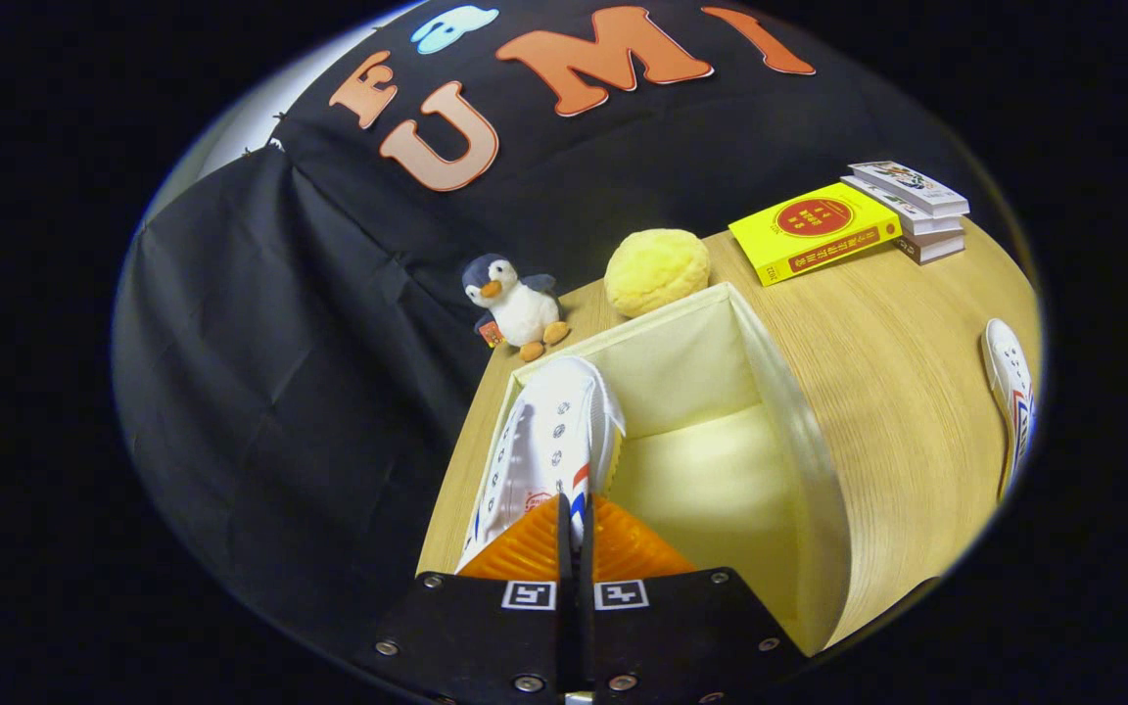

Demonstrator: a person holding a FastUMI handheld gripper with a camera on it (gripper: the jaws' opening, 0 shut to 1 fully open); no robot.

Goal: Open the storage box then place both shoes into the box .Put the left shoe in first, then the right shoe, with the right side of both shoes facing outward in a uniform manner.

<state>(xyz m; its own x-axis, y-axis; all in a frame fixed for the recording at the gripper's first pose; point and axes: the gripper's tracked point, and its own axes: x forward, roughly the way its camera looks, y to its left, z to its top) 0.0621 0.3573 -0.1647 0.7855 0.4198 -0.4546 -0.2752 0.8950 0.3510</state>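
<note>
My gripper (pixel 572 524) is shut on the side wall of a white shoe (pixel 549 446) with red and blue stripes, both fingers pressing on it. The shoe hangs toe-forward over the open cream fabric storage box (pixel 789 441), along the box's left wall. The box's inside is bare to the right of the shoe. The second white shoe (pixel 1011 401) lies on the wooden table (pixel 897 372), far off to the right of the box.
Behind the box sit a penguin plush (pixel 517 308) and a round yellow plush (pixel 655 271). A yellow book (pixel 814 231) and a small stack of books (pixel 916 208) lie at the table's far right. Black cloth wall stands to the left.
</note>
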